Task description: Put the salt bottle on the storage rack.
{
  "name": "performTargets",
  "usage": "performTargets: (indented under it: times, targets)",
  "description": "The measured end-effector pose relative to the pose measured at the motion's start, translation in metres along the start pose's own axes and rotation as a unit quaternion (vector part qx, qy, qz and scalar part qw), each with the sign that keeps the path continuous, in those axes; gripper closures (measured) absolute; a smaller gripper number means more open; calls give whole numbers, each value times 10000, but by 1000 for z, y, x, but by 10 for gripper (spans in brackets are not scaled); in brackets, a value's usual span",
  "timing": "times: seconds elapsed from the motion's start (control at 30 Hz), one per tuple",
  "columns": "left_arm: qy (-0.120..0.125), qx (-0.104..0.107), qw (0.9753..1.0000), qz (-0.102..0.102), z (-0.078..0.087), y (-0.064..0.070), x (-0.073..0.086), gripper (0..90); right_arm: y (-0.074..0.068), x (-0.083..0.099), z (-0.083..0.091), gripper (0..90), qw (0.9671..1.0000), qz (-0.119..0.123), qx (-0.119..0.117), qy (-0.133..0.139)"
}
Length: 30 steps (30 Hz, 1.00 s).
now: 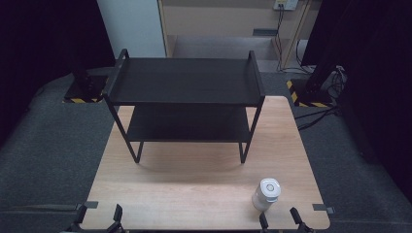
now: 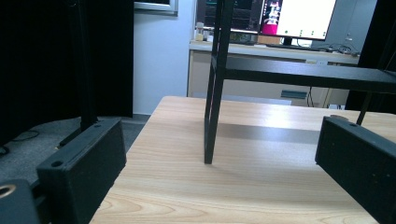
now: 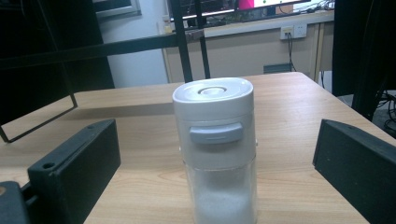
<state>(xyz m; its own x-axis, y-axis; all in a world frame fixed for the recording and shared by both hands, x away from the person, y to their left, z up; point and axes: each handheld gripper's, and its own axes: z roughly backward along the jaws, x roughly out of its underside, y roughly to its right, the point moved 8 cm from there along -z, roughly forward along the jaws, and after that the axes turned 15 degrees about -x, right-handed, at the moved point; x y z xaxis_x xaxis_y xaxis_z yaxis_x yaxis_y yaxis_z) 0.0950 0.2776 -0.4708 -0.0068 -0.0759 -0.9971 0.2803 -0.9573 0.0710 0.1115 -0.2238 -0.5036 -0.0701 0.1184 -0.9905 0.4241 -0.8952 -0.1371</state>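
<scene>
A white-lidded jar (image 1: 266, 193) holding white powder stands upright near the front right of the wooden table (image 1: 194, 184). Behind it a black two-tier shelf rack (image 1: 187, 80) stands on the table's far half with both shelves bare. My right gripper (image 1: 280, 219) is at the front edge just before the jar (image 3: 217, 149), open, its jaws wide on either side without touching it. My left gripper (image 1: 98, 216) rests open at the front left edge, facing the rack's front left leg (image 2: 210, 121), with nothing between its jaws.
Grey carpet surrounds the table. Black stand bases with yellow-black tape (image 1: 311, 97) sit on the floor behind the table at both sides. A desk with monitors (image 2: 299, 18) stands beyond the rack.
</scene>
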Motion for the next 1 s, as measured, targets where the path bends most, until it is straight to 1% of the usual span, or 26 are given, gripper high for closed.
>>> performTargets:
  times: [0.17,0.37,0.57,0.73,0.87,1.0]
  targets:
    - [-26,-4,10000,-5,0,-1,1,8,-2,1,-4,8,10000,68,60,-17]
    - [-22,-23,10000,1,1,-1,2,8,-1,1,-11,8,9999,94,85,-1]
    - [-13,-13,10000,16,0,0,1,8,0,1,-26,7,9998,190,70,-9]
    - [-15,14,10000,10,1,1,1,9,0,3,-34,6,9996,219,153,2]
    - [-11,25,10000,5,0,2,0,9,4,5,-43,6,9995,251,215,11]
    - [-12,33,10000,-19,0,3,0,9,5,7,-48,7,9995,240,218,17]
